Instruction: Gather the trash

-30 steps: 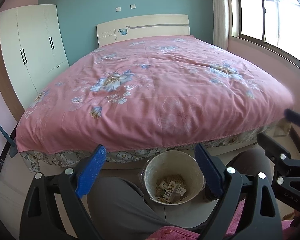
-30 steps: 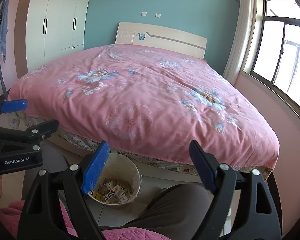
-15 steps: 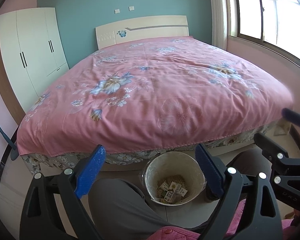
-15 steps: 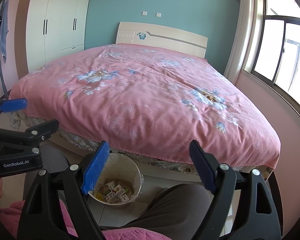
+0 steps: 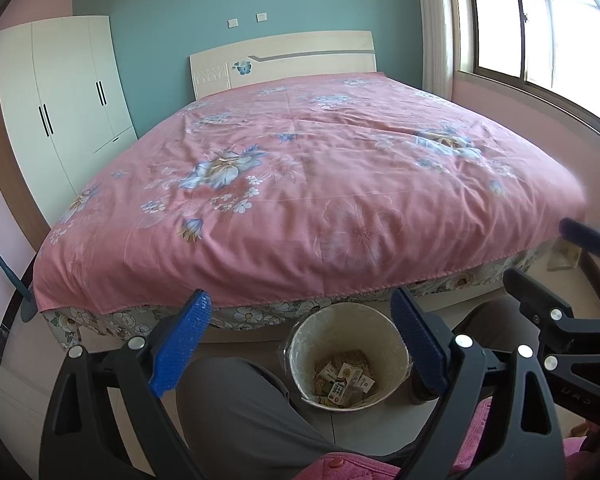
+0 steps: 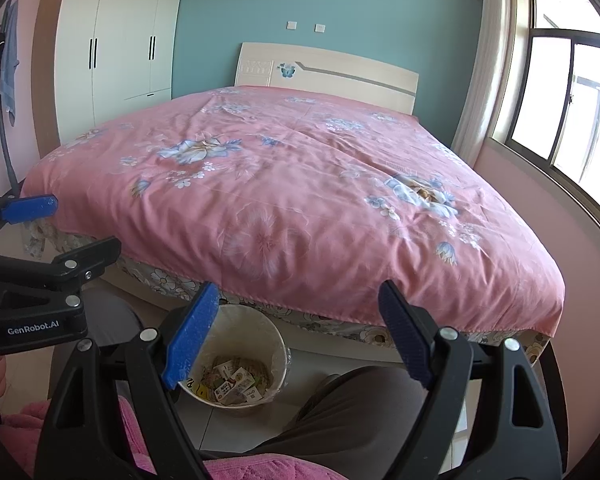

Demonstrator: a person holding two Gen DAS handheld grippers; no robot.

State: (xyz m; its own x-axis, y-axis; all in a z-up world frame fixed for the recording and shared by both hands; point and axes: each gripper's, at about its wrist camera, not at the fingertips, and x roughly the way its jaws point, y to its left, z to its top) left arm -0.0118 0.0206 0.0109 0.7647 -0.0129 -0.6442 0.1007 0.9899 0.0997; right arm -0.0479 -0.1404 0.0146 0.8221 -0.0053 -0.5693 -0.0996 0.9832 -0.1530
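Both grippers idle over seated person's lap, angled down. Left gripper fingers apart, empty; right gripper same. Bin on floor between knees, at foot of bed — trash already inside. Bin sits below and just ahead of left fingers, toward right one. No loose trash visible — bed cover looks bare.
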